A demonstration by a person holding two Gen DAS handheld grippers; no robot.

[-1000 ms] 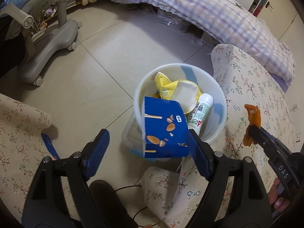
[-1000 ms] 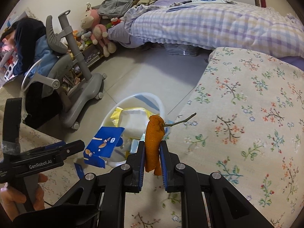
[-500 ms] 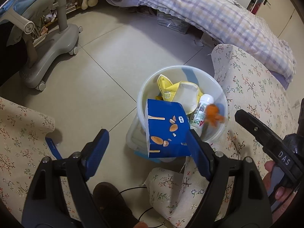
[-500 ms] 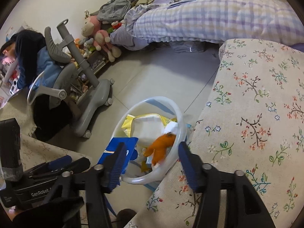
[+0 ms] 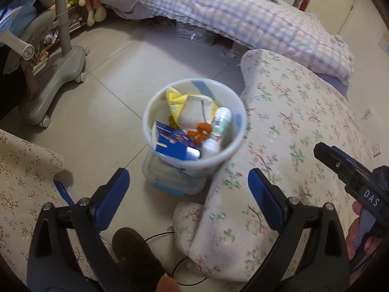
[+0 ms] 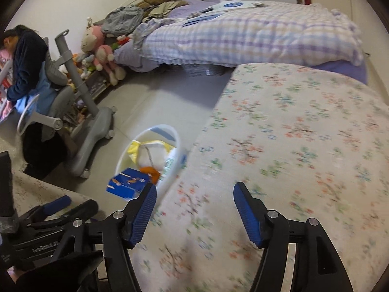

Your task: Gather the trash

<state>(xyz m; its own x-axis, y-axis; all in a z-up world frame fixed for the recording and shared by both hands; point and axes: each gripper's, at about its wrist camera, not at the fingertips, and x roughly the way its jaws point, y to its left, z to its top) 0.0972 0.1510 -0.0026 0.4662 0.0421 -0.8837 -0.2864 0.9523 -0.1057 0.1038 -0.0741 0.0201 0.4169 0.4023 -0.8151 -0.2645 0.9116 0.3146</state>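
Now the white bin [image 5: 194, 160] stands on the grey tiled floor [image 5: 116, 77], just beside the edge of the flowered cover [image 5: 291, 126], and it rests on a low clear plastic box [image 5: 170, 182]. Inside the bin lie the blue carton [image 5: 172, 141] at the near side, the orange peel [image 5: 201, 131] in the middle on top of the other trash, the yellow wrapper [image 5: 175, 102] at the far side and a white bottle [image 5: 220, 121] with green print leaning against the right wall. The left gripper [image 5: 187, 189] hangs above the floor in front of the bin; its jaws have just been opening and they stand wide apart, with nothing between the blue pads. The right gripper [image 6: 194, 206] is over the flowered cover, to the right of the bin; its jaws also have just been opening and stand apart, and they hold nothing. In the left wrist view the right gripper shows at the right edge, with fingers of the person's hand [image 5: 357, 233] on its handle. A dark shoe [image 5: 136, 250] is on the floor under the left gripper, next to a thin black cable [image 5: 180, 267]. Farther back there are a grey chair base [image 5: 53, 80] on wheels, a bed with a checked blanket [image 5: 243, 17] and soft toys [image 5: 92, 2] by the wall. In the right wrist view another person [image 6: 26, 60] in dark clothes sits at the far left.
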